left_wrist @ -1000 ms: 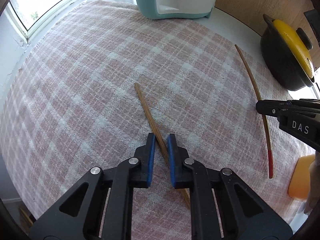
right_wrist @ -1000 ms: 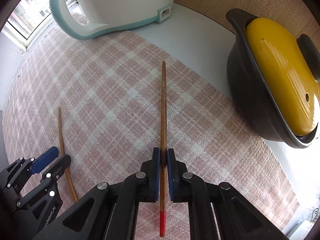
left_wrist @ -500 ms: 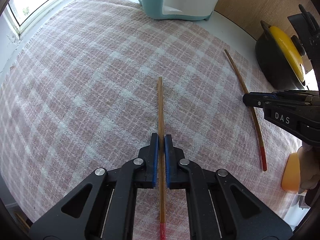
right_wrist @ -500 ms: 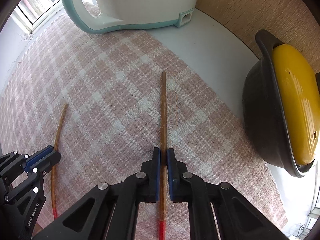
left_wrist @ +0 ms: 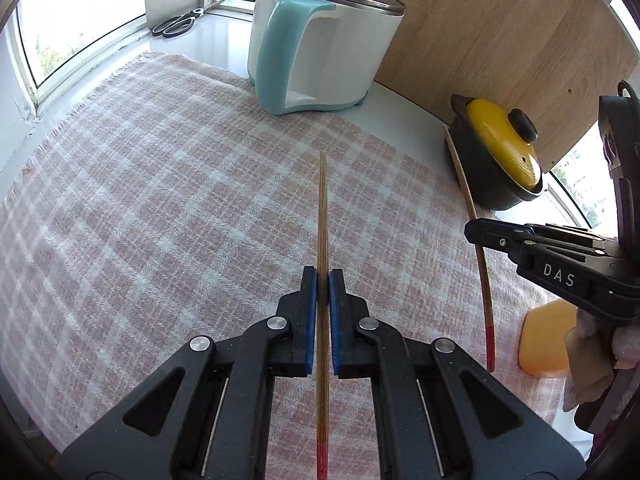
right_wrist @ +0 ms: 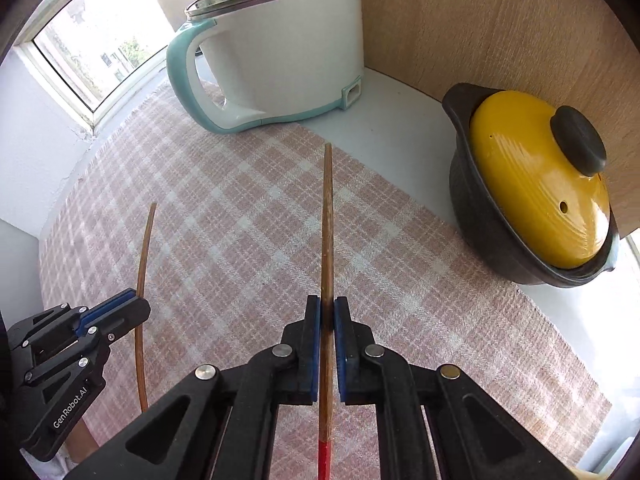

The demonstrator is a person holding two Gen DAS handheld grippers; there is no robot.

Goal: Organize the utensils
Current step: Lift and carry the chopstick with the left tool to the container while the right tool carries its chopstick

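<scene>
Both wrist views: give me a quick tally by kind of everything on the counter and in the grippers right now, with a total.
Red-tipped wooden chopsticks: 2, left one, right one, each clamped in a gripper
White-and-teal electric pot with glass lid: 1
Black clay pot with yellow lid: 1
Black-handled scissors: 1
Pink plaid woven cloth: 1
Orange block: 1
Total: 7

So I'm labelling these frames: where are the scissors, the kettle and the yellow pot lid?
scissors (left_wrist: 176, 26): left wrist view, on the handles.
kettle (right_wrist: 288, 44): right wrist view, on the white side wall.
yellow pot lid (right_wrist: 532, 184): right wrist view, on the yellow dome.
</scene>
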